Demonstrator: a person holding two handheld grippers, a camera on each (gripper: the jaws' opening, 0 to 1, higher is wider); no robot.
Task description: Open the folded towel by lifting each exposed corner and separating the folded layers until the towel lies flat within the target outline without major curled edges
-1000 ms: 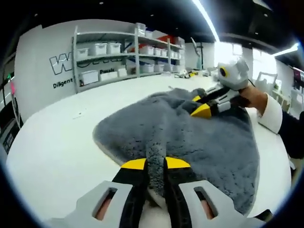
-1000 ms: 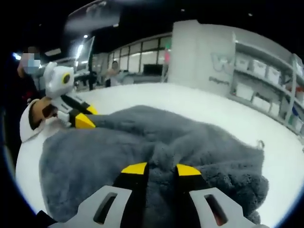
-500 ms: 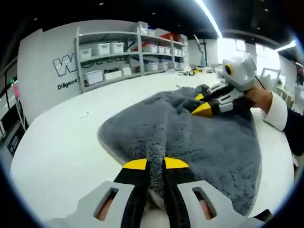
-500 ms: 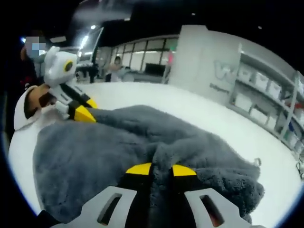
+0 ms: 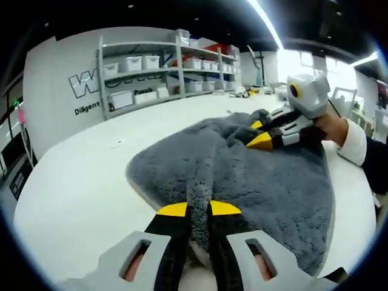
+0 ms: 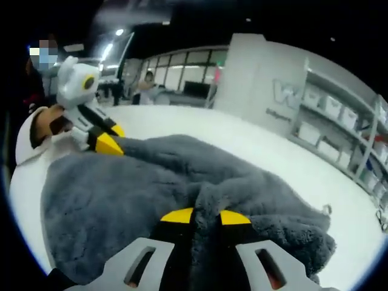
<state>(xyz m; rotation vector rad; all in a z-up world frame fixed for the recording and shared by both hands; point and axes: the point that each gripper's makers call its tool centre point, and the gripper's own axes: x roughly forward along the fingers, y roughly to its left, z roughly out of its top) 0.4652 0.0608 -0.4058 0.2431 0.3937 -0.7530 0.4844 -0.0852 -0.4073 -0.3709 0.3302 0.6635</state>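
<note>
Little has moved since a second ago: both grippers, left (image 5: 199, 209) and right (image 6: 205, 216), stay clamped on opposite edges of the grey towel (image 5: 242, 176) spread ahead on the table (image 5: 79, 194), so next comes pulling apart to flatten its bunched far folds.

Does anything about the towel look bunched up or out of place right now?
Yes. The grey towel is not flat: a thick fold is bunched at its far edge, and ridges rise where the left tongs and right tongs pinch it.
</note>
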